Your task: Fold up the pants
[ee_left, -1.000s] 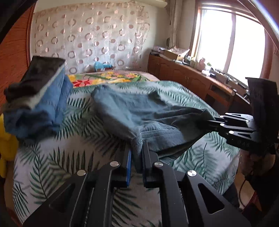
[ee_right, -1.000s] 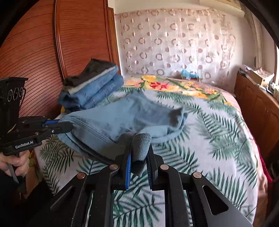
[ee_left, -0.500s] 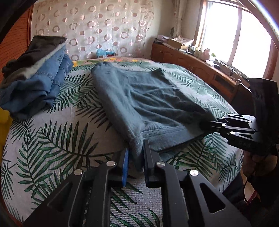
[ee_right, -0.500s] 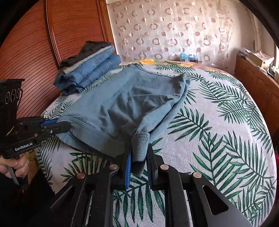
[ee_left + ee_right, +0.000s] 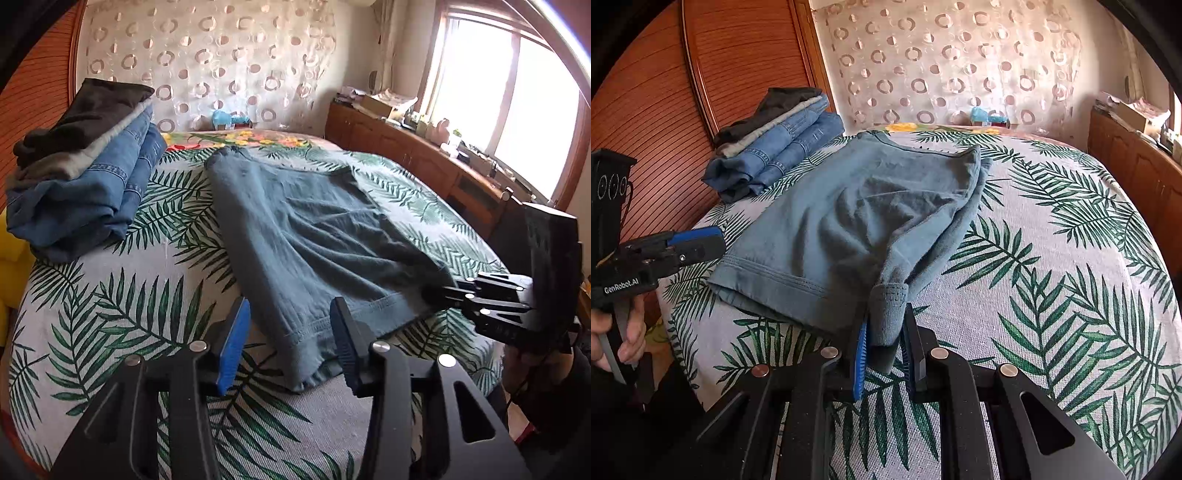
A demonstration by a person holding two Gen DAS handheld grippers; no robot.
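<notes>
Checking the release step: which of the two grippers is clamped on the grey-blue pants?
The right gripper, its pads pinching the grey-blue pants at their hem. The left gripper is opening, pads clear of the cloth lying between them.

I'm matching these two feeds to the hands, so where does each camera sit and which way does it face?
Left wrist: on the left gripper, looking across the bed toward the window; its jaws are opening around the pants hem.
Right wrist: on the right gripper, facing the headboard; a hand shows.
Shared: pants, folded stack, each other's gripper.
</notes>
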